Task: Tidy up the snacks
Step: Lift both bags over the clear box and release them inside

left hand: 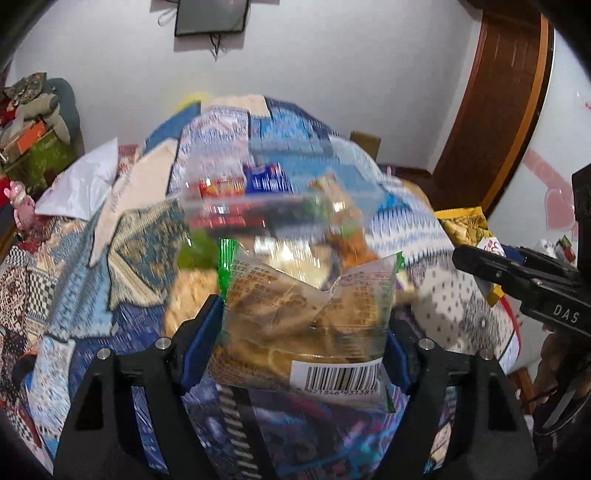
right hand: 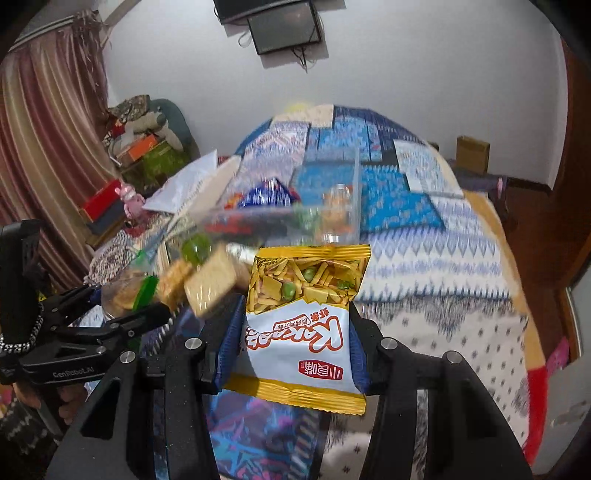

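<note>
closest in, the left hand-held gripper is clamped on a clear, green-edged packet of biscuits, its blue pads pressing the packet's two side edges so that it stands up between the fingers with the barcode end nearest the camera. gripping it by the edges looks like a way to carry the packet without crushing what is inside. the right hand-held gripper is likewise closed on a yellow-and-white snack bag, held by its sides with the printed face upward and the yellow sealed end pointing away from the fingers.

just ahead of both sets of fingers stands a clear plastic container, blurred in both views, with a blue wrapper and red packets already inside. each snack is pointed toward its opening, so i judge that both are about to be dropped in, one from each side. from the right wrist view the left hand-held gripper sits off to the left and slightly nearer, with loose square crackers between it and the container; whether they lie in a wrapper i cannot tell.

beneath and beyond everything spreads a bed with a blue patterned quilt. past its far end is a white wall with a dark screen mounted high.
</note>
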`<state>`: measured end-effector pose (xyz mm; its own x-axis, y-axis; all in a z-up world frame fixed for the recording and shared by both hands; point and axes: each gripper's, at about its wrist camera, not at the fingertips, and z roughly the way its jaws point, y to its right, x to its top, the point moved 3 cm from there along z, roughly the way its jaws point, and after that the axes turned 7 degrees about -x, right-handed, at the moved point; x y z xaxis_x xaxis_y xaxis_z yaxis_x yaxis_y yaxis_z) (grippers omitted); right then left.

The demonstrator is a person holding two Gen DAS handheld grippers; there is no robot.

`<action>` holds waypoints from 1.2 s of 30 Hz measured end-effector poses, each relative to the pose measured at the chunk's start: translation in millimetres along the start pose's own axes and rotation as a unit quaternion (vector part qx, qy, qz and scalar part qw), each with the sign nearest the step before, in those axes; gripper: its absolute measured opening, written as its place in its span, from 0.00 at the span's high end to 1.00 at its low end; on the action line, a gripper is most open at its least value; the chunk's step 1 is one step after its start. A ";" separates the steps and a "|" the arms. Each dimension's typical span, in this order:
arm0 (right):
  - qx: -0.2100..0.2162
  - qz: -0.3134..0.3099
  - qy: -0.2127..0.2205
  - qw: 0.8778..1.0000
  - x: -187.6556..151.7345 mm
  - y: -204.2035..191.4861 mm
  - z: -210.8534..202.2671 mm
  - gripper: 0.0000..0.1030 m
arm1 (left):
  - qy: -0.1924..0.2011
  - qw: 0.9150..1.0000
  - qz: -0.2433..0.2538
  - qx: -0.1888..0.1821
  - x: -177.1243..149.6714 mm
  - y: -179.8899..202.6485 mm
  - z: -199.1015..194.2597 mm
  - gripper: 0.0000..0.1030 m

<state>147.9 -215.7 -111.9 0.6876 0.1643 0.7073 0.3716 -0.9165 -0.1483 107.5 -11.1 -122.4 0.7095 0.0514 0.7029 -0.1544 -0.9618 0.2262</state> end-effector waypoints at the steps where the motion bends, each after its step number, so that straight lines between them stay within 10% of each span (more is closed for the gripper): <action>1: 0.000 -0.002 0.005 1.000 4.7 -0.7 -0.6 0.55 | 0.007 1.000 -0.001 0.001 7.2 -1.8 -2.1 0.25; 17: 0.007 -0.015 0.053 0.998 79.6 -9.7 28.3 0.55 | 0.076 0.997 -0.017 0.027 101.3 -37.0 11.9 0.25; 36: -0.011 -0.036 -0.006 0.999 105.8 -13.6 145.7 0.55 | 0.002 0.997 -0.022 0.070 126.0 -84.2 134.2 0.25</action>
<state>306.5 -132.7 -135.8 0.6669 0.2337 0.7075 0.4061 -0.9101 -0.0822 302.2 40.2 -143.4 0.7108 0.0949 0.6970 -0.0254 -0.9867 0.1603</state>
